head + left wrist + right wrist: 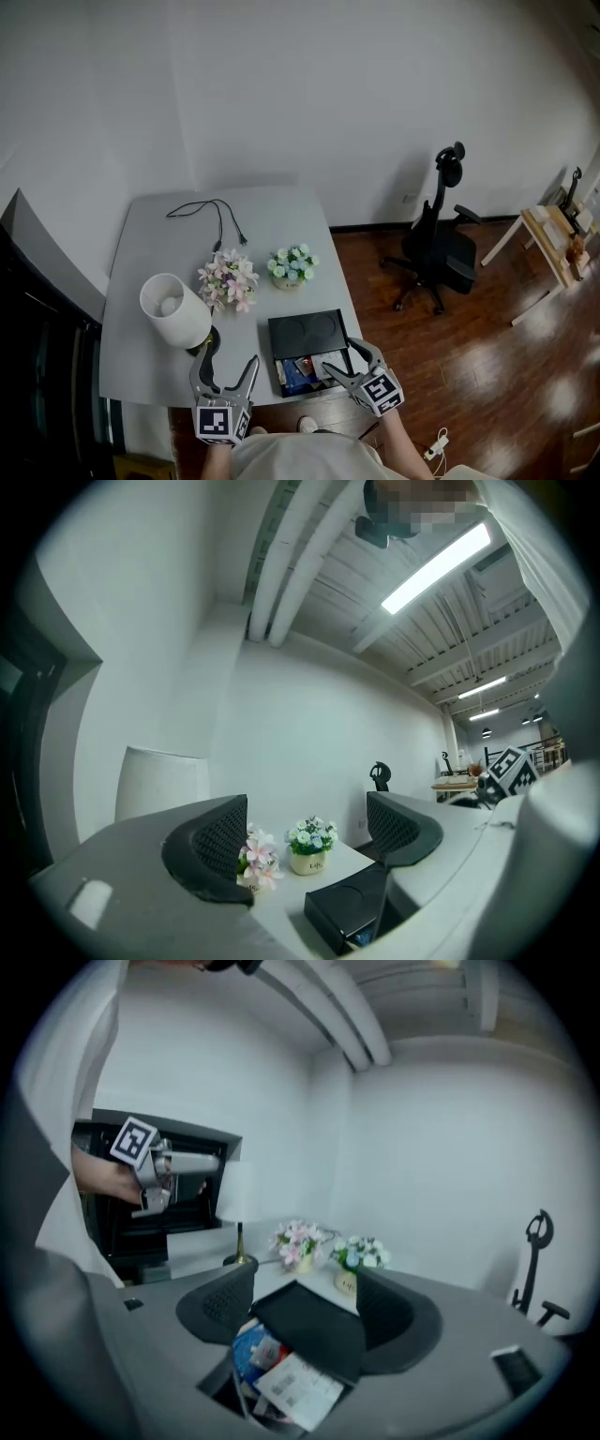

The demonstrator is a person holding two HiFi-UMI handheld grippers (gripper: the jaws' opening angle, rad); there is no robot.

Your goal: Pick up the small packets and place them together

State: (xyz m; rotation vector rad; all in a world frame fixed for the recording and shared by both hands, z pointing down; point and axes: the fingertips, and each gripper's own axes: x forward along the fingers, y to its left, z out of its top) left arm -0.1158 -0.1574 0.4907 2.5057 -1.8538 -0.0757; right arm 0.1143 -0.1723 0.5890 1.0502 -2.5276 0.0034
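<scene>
Packets: the small packets (pixel 274 1365) lie heaped in the black box (pixel 276 373) at the near edge of the surface (pixel 150 244).
Right gripper (pixel 302 1309): jaws spread, grasping nothing, poised over the packets.
Left gripper (pixel 309 841): jaws released, empty.
Technique: lower onto one packet's edge, clear of the lid (pixel 309 1321), then pinch.

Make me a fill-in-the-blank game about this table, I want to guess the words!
The lamp has a ___ shade.
The packets lie inside the ___ box.
On the table stand ___ bunches: pink flowers and pale blue flowers.
Missing words: white; black; two.
</scene>
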